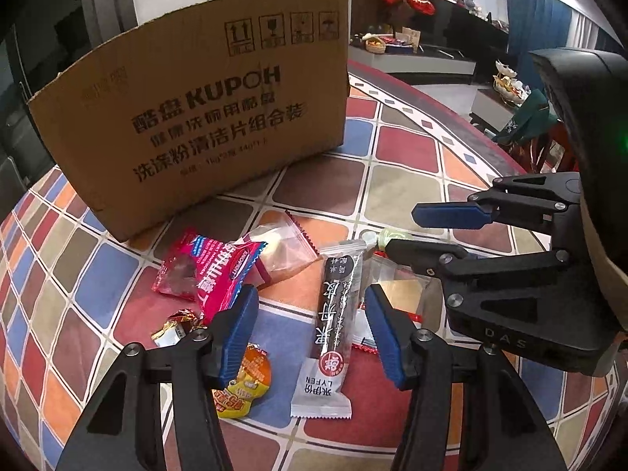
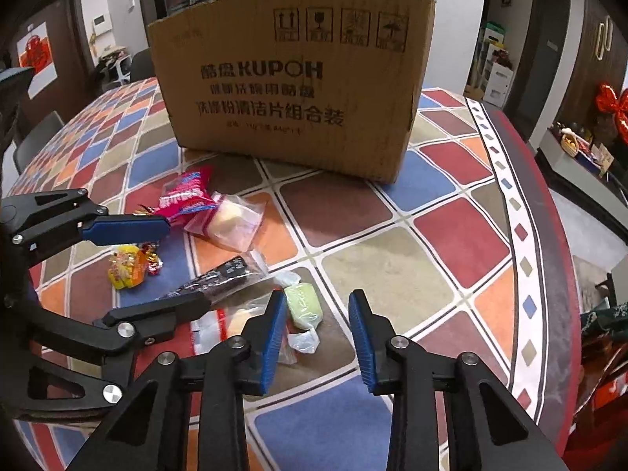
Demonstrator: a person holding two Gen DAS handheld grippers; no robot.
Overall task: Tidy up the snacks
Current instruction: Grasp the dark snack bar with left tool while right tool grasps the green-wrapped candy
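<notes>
Left gripper (image 1: 312,329): fingers spread, hovering over the black snack bar (image 1: 333,322), gripping nothing.
Right gripper (image 2: 317,337): fingers spread and empty, with the green candy (image 2: 303,306) just beside its left finger.
Snacks: pink packet (image 1: 219,271), clear pastry bag (image 1: 282,249) and yellow-orange packet (image 1: 243,388) lie loose on the tiled table (image 2: 412,274).
Cardboard box (image 2: 294,78): upright behind the snacks.
</notes>
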